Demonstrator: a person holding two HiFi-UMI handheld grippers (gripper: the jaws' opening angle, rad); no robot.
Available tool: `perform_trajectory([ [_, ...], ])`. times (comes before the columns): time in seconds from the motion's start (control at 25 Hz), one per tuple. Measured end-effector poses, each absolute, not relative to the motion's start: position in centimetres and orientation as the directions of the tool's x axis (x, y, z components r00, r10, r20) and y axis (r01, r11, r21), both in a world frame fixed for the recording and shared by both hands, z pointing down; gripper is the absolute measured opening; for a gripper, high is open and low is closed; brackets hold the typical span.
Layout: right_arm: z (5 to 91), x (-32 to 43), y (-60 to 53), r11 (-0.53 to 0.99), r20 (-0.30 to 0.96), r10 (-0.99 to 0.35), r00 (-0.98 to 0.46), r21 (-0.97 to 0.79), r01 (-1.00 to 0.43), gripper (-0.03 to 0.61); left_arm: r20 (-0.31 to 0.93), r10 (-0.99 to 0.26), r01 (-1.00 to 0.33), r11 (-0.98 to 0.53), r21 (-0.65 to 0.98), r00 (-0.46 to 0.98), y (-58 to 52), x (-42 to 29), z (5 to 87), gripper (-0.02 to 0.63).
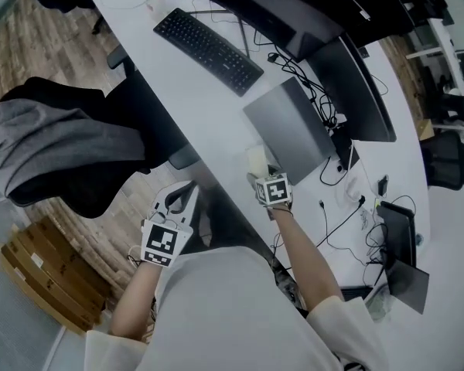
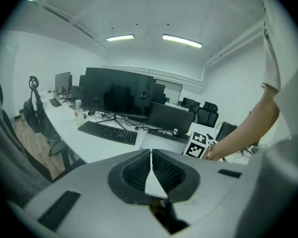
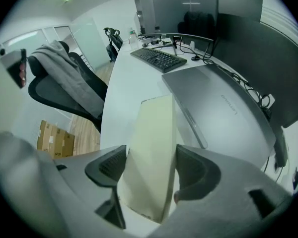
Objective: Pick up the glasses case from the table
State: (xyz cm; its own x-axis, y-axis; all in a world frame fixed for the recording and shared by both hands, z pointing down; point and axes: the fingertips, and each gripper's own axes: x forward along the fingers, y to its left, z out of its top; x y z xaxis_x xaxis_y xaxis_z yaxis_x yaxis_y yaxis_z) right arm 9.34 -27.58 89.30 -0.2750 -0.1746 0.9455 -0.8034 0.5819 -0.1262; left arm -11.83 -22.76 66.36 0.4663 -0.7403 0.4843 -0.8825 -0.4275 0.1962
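Closest is the person's pale shirt (image 1: 232,308). Far left, cardboard boxes (image 1: 46,280) sit on the floor, tops shut, beside a chair (image 1: 62,149) draped in grey. Next, the left gripper (image 1: 184,195) hangs off the table (image 1: 209,122) edge; its own view shows the jaws pressed together, empty. Then the right gripper (image 3: 150,165) clamps the closed cream case (image 3: 154,128) by its long sides, just beside the laptop (image 1: 294,126). The head view shows only the case's far end.
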Motion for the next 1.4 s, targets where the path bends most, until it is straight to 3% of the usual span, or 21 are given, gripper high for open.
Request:
perform_trajectory([
  [0.52,76.8,12.9,-28.4,0.356,0.819,-0.464,-0.338,-0.177,-0.918,0.308,0.423,-0.687,-0.796,-0.582,0.167,0.591,-22.4,-10.3,62.5,0.012],
  [0.92,66.2,18.4,-26.2,0.197,0.646,-0.692,-0.323,-0.261,-0.945,0.308,0.365,-0.581,-0.674,-0.705,0.221,0.728,-22.9,-5.1,59.3,0.012],
  [1.4,56.3,25.2,-22.5,0.241,0.453,-0.803,-0.387,-0.347,-0.906,0.308,0.291,-0.614,-0.672,-0.719,0.179,0.734,-22.8,2.1,53.9,0.012],
])
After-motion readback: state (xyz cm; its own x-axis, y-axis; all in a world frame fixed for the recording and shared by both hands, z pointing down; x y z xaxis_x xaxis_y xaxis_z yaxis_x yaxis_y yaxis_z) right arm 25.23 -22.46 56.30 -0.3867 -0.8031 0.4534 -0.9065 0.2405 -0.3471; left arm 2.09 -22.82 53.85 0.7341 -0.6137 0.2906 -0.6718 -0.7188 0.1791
